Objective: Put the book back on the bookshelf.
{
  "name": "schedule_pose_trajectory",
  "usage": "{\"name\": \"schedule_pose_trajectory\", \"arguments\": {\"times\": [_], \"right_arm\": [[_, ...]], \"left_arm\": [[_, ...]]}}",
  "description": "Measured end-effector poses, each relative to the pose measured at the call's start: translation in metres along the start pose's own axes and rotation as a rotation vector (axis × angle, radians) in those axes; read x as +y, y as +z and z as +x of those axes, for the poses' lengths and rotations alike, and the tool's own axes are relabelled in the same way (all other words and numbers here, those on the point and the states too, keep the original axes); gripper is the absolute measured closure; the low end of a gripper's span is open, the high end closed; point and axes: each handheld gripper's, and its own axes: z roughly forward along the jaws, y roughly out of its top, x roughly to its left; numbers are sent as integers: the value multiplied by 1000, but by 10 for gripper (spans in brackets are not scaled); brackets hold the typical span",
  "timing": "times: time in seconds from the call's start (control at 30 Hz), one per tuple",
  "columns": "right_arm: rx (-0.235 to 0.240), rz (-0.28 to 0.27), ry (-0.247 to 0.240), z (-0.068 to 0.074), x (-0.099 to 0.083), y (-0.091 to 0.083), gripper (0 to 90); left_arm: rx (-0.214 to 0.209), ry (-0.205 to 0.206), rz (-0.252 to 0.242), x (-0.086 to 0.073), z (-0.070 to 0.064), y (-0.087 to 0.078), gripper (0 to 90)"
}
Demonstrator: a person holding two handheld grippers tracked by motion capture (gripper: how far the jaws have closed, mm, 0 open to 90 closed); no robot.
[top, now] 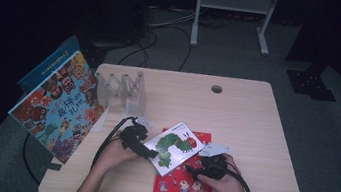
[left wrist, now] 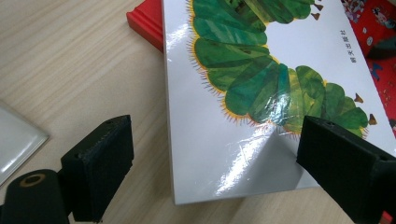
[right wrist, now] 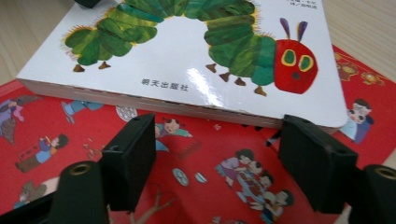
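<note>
Two hand-held grippers work at the near edge of the pale wood-grain table (top: 256, 118). Left gripper (top: 138, 142) has its fingers (left wrist: 100, 170) spread, straddling the near corner of the glossy white board book with a green caterpillar on its cover (top: 174, 148). Right gripper (top: 206, 167) also has its fingers (right wrist: 130, 158) spread, facing the book's thick page edge without touching it. This white book lies tilted, its long axis running diagonally, caterpillar head toward the far right. It rests partly on a flat red picture book (top: 185, 186). Farther left stand a clear acrylic rack (top: 123, 92) and a large colourful picture book (top: 58, 105) overhanging the table's left edge.
</note>
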Motion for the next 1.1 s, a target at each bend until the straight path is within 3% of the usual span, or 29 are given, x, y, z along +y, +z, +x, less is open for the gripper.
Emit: {"name": "schedule_pose_trajectory", "arguments": {"times": [0.27, 0.47, 0.7, 0.9, 1.1], "right_arm": [[-31, -44, 30, 7, -3, 5, 178], [-43, -83, 42, 11, -6, 8, 148], [-49, -85, 44, 12, -6, 9, 147], [-54, -84, 45, 13, -6, 9, 146], [-58, -83, 46, 13, -6, 10, 138]], "left_arm": [[-4, -13, -17, -1, 1, 4, 48], [-31, -17, -22, -2, 1, 8, 18], [-80, -28, -12, -2, -2, 14, 0], [-108, -6, -6, -1, -6, 17, 0], [-105, -9, -5, 0, -8, 18, 0]]}}
